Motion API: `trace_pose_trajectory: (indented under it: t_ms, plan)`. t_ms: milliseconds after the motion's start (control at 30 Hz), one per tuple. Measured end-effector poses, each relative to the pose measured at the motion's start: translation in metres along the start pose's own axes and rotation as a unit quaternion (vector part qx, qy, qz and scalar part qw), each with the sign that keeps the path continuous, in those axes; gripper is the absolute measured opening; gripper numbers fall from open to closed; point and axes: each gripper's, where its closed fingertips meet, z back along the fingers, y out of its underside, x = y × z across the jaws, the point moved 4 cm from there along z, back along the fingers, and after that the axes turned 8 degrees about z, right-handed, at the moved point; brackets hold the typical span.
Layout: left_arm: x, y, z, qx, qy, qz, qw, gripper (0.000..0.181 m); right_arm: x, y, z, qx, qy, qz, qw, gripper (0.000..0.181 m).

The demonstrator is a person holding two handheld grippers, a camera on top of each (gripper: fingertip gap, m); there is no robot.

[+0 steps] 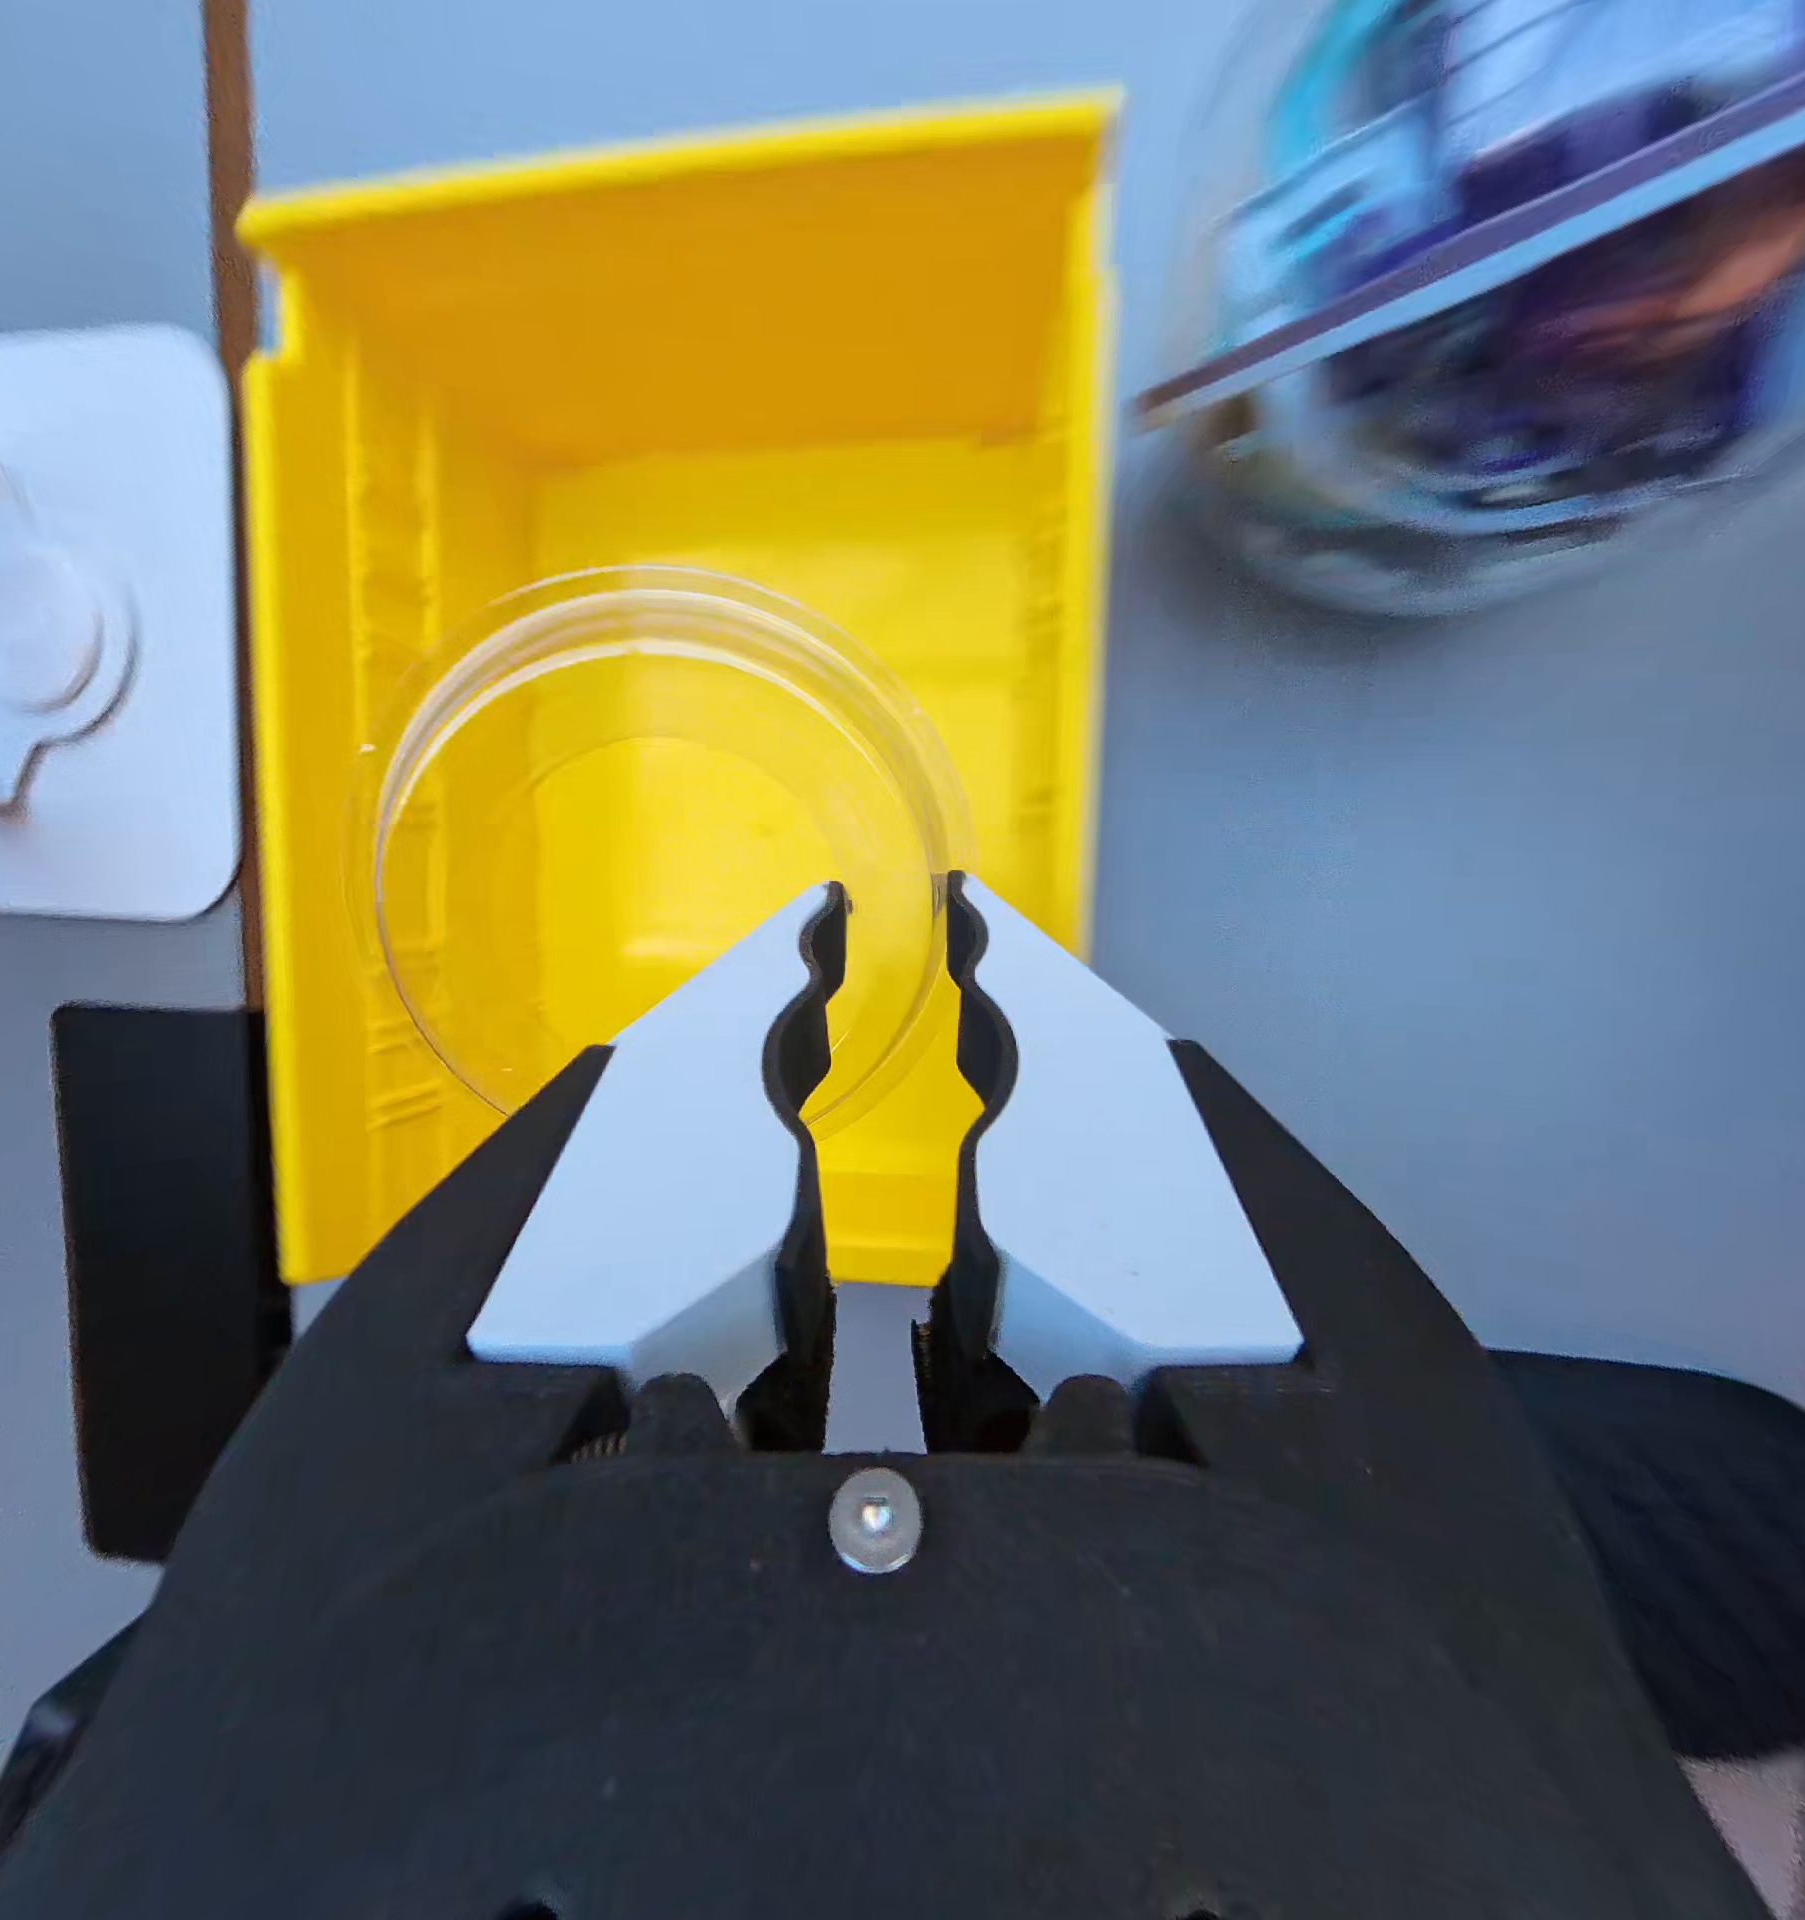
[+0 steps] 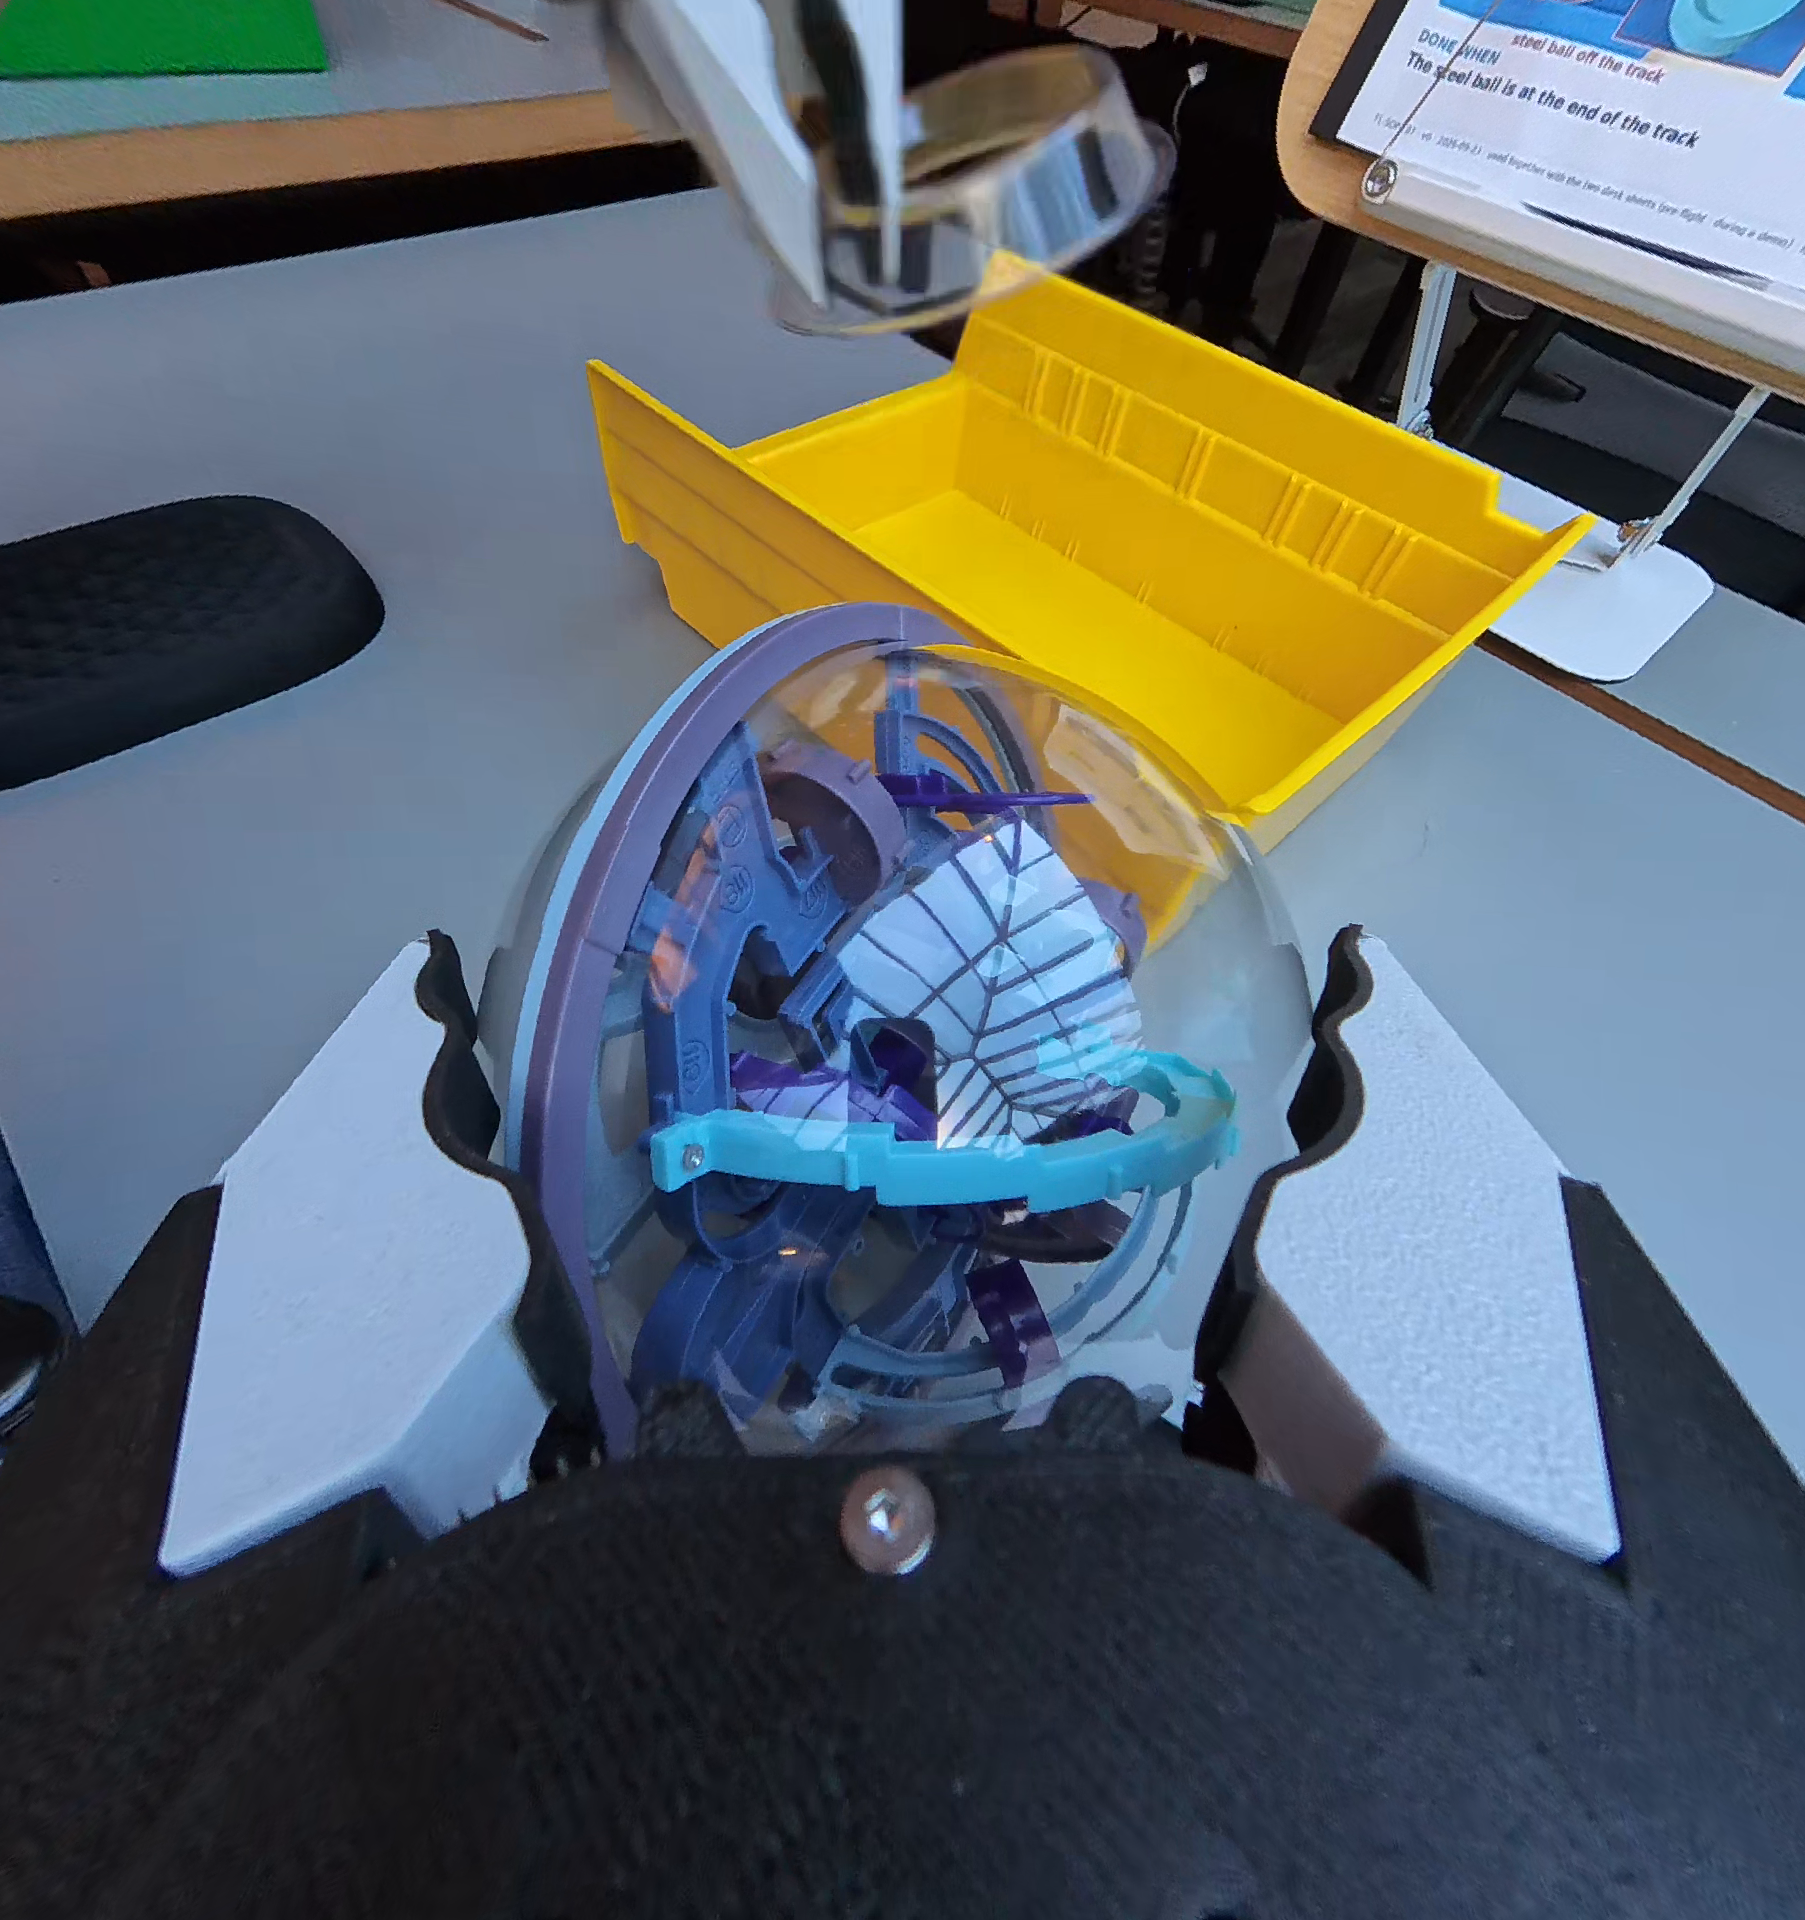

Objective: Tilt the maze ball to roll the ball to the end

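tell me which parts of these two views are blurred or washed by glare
Left wrist view: the maze ball at upper right is smeared by motion blur, while the clear dish in the left gripper and the yellow bin look fairly sharp. Right wrist view: the maze ball in the right gripper is sharp, with window glare on its shell; the left gripper at top is blurred.

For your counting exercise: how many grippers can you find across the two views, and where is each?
2. The right gripper clamps the maze ball above the table; the left gripper holds a clear round dish over the yellow bin.
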Motion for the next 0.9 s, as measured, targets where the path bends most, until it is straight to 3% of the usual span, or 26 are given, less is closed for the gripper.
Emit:
trace_pose_trajectory:
  t_ms: [100, 200, 333, 467, 600, 667, 733, 833, 900]
  plan:
    - [-0.083, 0.005, 0.012, 0.002, 0.068, -0.045, 0.997, 0.017, 0.000, 0.000, 0.000, -0.001, -0.002, 0.001, 1.000, 0.157]
    - [-0.135, 0.038, -0.022, 0.054, 0.087, -0.071, 0.992, 0.017, 0.000, 0.000, 0.000, 0.000, -0.001, 0.001, 1.000, 0.157]
    - [-0.167, 0.069, -0.071, 0.069, 0.125, -0.061, 0.988, 0.017, 0.001, 0.000, 0.000, 0.007, 0.002, 0.003, 1.000, 0.157]
    - [-0.167, 0.082, -0.102, 0.090, 0.121, -0.064, 0.986, 0.017, 0.002, 0.000, 0.001, 0.016, 0.004, 0.004, 1.000, 0.156]
    - [-0.167, 0.072, -0.108, 0.058, 0.139, -0.048, 0.987, 0.025, 0.003, -0.001, 0.000, 0.015, 0.007, 0.011, 1.000, 0.156]
    - [-0.153, 0.065, -0.095, 0.025, 0.113, -0.041, 0.992, 0.050, 0.004, -0.001, 0.000, 0.015, 0.007, 0.012, 1.000, 0.157]
    - [-0.134, 0.051, -0.067, -0.046, 0.096, -0.020, 0.994, 0.047, 0.004, -0.001, -0.001, 0.014, 0.007, 0.012, 1.000, 0.157]
    - [-0.079, 0.038, -0.028, -0.155, 0.005, 0.019, 0.988, 0.044, 0.004, -0.002, -0.002, 0.015, 0.006, 0.015, 1.000, 0.157]
    - [-0.041, 0.044, -0.022, -0.164, -0.084, 0.021, 0.983, 0.044, 0.005, -0.003, -0.003, 0.014, 0.007, 0.018, 1.000, 0.157]
